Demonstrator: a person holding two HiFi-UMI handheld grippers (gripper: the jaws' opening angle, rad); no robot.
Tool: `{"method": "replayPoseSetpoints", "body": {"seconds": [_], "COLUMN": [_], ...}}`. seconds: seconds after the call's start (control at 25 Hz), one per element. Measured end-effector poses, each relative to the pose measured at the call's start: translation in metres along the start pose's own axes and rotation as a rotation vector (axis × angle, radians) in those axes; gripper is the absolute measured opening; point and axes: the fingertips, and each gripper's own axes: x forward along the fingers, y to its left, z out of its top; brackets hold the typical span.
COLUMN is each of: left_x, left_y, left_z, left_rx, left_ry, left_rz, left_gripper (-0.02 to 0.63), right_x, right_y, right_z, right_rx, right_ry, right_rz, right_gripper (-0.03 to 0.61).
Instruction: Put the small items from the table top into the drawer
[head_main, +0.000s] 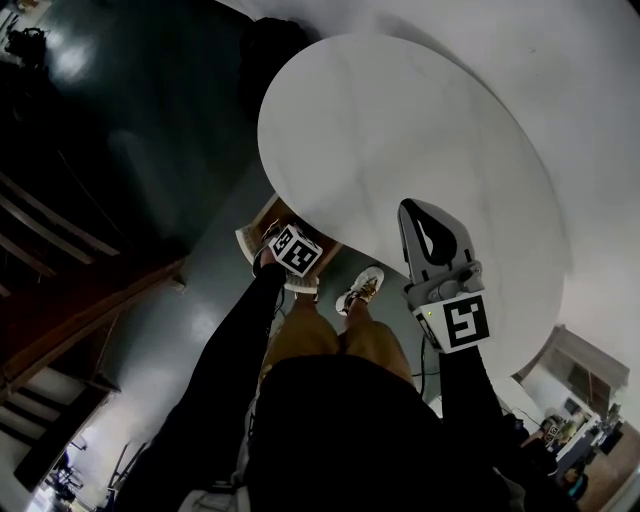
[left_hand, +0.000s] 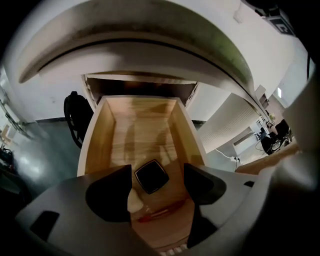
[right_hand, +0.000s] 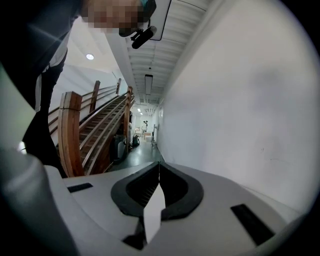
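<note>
While the left gripper (left_hand: 157, 174) hung over the open wooden drawer (left_hand: 94, 145), its jaws stood apart with nothing clamped between them. Down through the gap, on the drawer's bottom, lay a small black square item (left_hand: 151, 177) with a pale rim. A little white item (left_hand: 133, 200) lay just beside the left jaw's inner edge, and a thin red item (left_hand: 159, 213) lay nearer the gripper's body. Whether the white one touched the jaw could not be told. The gripper's grey body hid the near end of the drawer. The far part of the drawer was bare wood, running back into a dark slot under the white table top (head_main: 400, 120), whose rounded edge overhung it. A dark shape (left_hand: 75, 120) stood to the left of the drawer, too dim to name.

In the head view, the marker cube (head_main: 296, 250) on the left gripper and the black sleeve (head_main: 235, 350) covered most of the drawer, so that only parts of its pale rim showed beside the table's edge. The right gripper (right_hand: 159, 167) was held above the table top, close to its near edge, with its jaws pressed together and empty. Its own view looked past a wooden staircase (right_hand: 95, 125) and down a corridor (right_hand: 145, 135), with a plain white surface filling the right side. A shoe (head_main: 360, 288) showed below, between the two grippers.
</note>
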Motion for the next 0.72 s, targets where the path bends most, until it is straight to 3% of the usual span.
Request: {"method": "replayPoseSetpoints", "body": {"seconds": [0.48, 0.72], "left_x": [0.002, -0.019], "left_y": [0.001, -0.003], "left_z": [-0.009, -0.001], "left_rx": [0.023, 0.026], "left_ry": [0.004, -0.037], "left_rz": [0.008, 0.017], "left_gripper": [0.344, 0.344], "right_x": [0.002, -0.005], "right_y": [0.000, 0.000], "right_z": [0.001, -0.004], "right_rx": [0.031, 0.004], "right_ry": [-0.018, -0.009], "right_rz": [-0.036, -0.015], "right_gripper": [0.026, 0.027]}}
